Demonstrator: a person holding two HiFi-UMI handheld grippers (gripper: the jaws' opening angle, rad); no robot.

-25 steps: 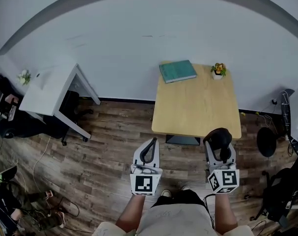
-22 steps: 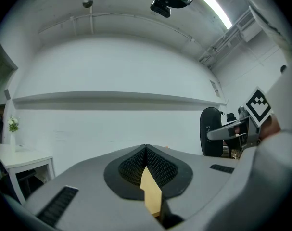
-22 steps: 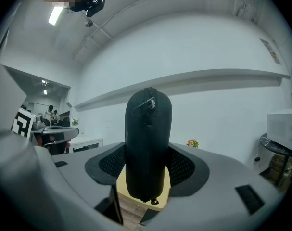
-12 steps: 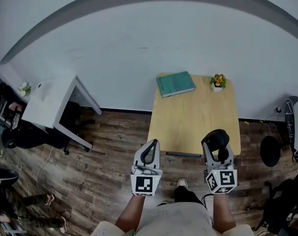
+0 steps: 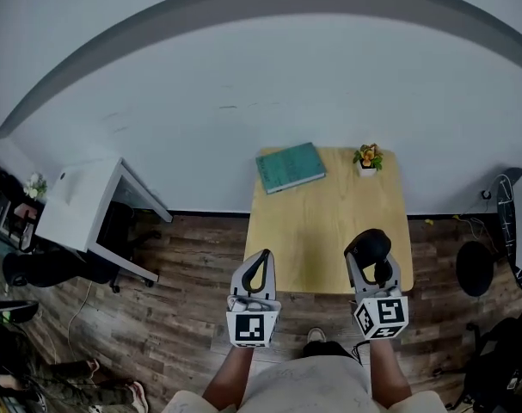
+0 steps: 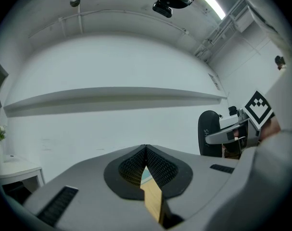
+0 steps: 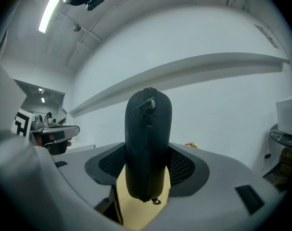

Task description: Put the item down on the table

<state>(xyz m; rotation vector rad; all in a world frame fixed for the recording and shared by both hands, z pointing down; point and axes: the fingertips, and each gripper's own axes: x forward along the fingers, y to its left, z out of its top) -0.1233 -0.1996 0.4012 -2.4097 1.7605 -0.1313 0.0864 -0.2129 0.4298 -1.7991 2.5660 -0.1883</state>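
The right tool (image 7: 146, 166) pinches a black case (image 7: 148, 129) between its pads. The case stands upright in the grip, over the near right part of the bench (image 5: 316, 222). The left tool (image 6: 146, 152) is pressed together with nothing inside, at the bench's near left edge. A book (image 5: 288, 167) and a plant (image 5: 367, 157) sit at the bench's far side
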